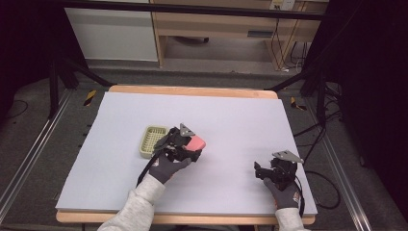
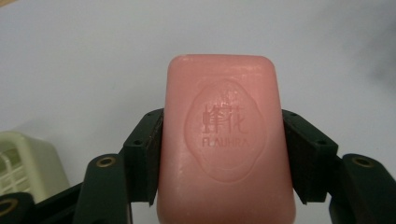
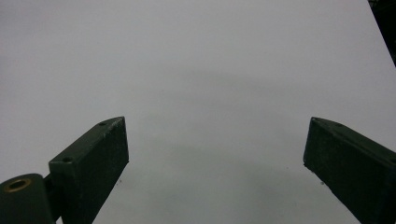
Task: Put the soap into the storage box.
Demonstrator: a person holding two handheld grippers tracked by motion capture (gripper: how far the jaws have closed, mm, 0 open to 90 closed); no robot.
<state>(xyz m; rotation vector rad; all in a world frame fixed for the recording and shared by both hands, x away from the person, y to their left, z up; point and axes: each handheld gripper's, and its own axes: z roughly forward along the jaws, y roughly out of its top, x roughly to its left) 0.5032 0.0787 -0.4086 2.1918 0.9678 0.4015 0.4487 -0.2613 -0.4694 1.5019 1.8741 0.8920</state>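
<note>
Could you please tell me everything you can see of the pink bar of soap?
The pink soap bar is a rounded rectangular block, waxy and smooth, stamped with an oval emblem, characters and Latin lettering. It is clamped by its long sides in the left claw, above the white table, just right of the pale slotted soap dish.

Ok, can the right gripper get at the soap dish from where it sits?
Probably yes. The right gripper is open and empty, but the left gripper, holding the pink soap, sits beside the soap dish on the near side.

Wooden shelving (image 1: 216, 24) beyond the table (image 1: 240, 110)
</note>
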